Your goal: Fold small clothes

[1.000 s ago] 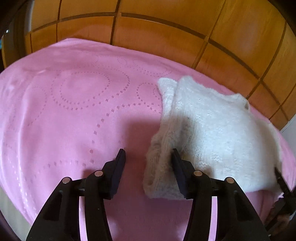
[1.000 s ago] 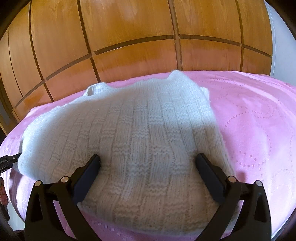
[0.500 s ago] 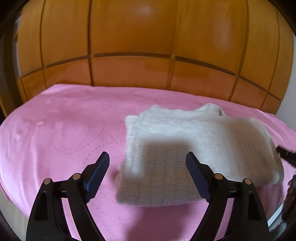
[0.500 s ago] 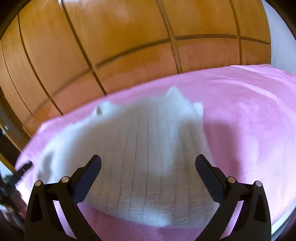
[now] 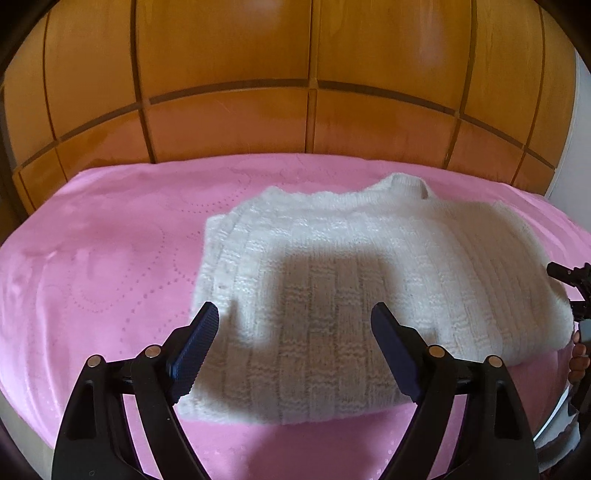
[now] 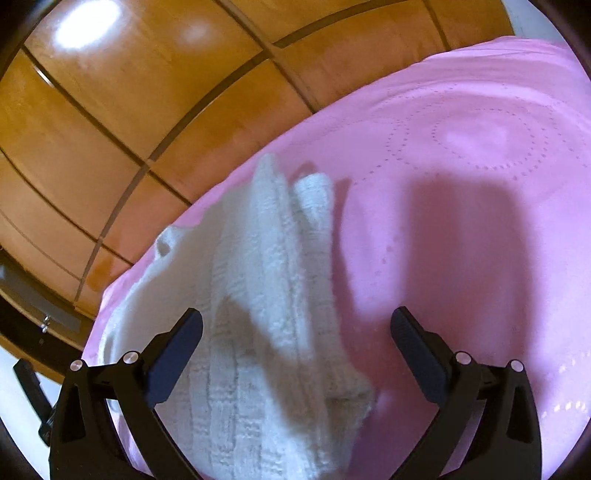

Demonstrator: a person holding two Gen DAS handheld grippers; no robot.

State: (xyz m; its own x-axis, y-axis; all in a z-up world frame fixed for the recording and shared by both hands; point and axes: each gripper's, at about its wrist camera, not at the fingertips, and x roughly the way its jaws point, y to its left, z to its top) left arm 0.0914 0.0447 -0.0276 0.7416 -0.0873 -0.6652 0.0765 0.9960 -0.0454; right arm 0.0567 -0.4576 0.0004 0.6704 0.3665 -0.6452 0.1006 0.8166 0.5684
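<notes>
A folded white knitted sweater [image 5: 354, 295] lies on the pink bedspread [image 5: 92, 258], wooden panelling [image 5: 295, 74] behind it. The left gripper [image 5: 295, 332] and the right gripper [image 6: 295, 343] hover above, jaws wide apart and clamping nothing; the left's have just opened.

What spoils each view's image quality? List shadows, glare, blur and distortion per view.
Left wrist view: a dark shadow lies across the white sweater, and fisheye bends the wooden panels. Right wrist view: glare spot on the panels, sweater motion-blurred, broad shadow on the pink cover.
</notes>
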